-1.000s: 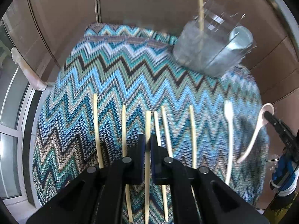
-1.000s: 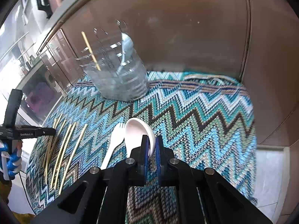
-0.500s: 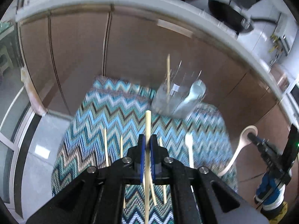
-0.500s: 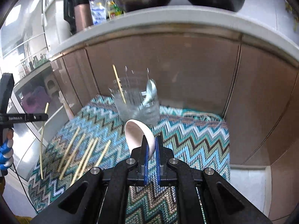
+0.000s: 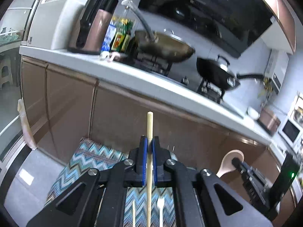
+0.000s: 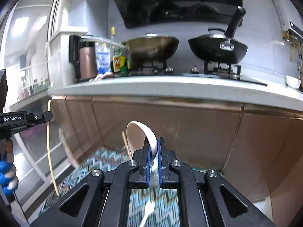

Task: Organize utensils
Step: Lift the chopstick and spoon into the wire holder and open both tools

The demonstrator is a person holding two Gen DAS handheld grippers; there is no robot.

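While both claws hang above the blue zigzag-patterned woven cloth [image 5: 89, 157], my left claw [image 5: 149, 143] is clamped tight on a slim pale wooden chopstick [image 5: 149, 124], standing upright. My right claw [image 6: 153, 147] is pinched on a cream ceramic soup spoon [image 6: 139, 136], bowl up. A white plastic fork [image 6: 148, 209] lies on the cloth below.

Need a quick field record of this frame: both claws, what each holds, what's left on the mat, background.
left claw: shut on chopstick, stick runs along the claw, tip past the pads
right claw: shut on spoon, bowl end forward
mat: zigzag pattern, below both claws
on mat: fork, another chopstick partly visible
holder: mostly hidden behind the claws
background: counter, two woks on the stove
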